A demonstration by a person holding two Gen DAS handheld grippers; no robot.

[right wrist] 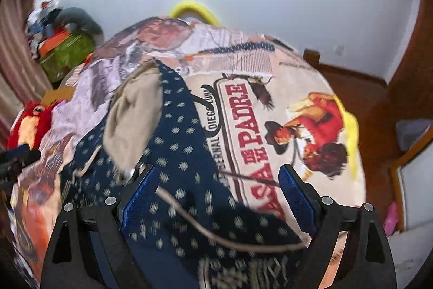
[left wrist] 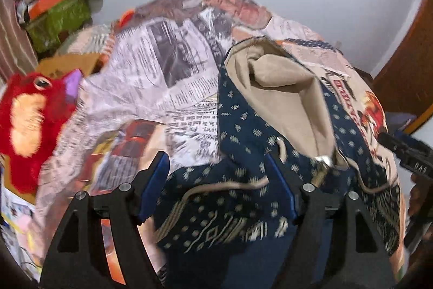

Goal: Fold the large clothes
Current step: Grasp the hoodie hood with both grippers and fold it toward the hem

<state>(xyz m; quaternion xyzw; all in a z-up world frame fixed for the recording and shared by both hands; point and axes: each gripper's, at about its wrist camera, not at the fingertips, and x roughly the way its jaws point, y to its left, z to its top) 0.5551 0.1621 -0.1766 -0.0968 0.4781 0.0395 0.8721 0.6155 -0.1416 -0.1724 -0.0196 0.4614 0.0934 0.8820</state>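
- Cloth fills both views: a navy garment (left wrist: 243,132) (right wrist: 184,153) printed with small pale motifs, trimmed in beige piping, its plain tan lining (left wrist: 286,99) (right wrist: 132,123) turned outward in soft folds.
- It lies crumpled on a bedspread (left wrist: 151,77) (right wrist: 297,126) printed like newsprint and old posters.
- The left gripper (left wrist: 217,169) is spread wide, blue pads either side of the patterned hem, not pinching it.
- The right gripper (right wrist: 216,180) is likewise spread, with navy cloth and a piping cord lying between its fingers.
- Readable on the bedspread: "PADRE", "DIEGO LUNA".
- A fuzzy red plush toy (left wrist: 29,121) (right wrist: 29,121) sits at the bed's left edge.
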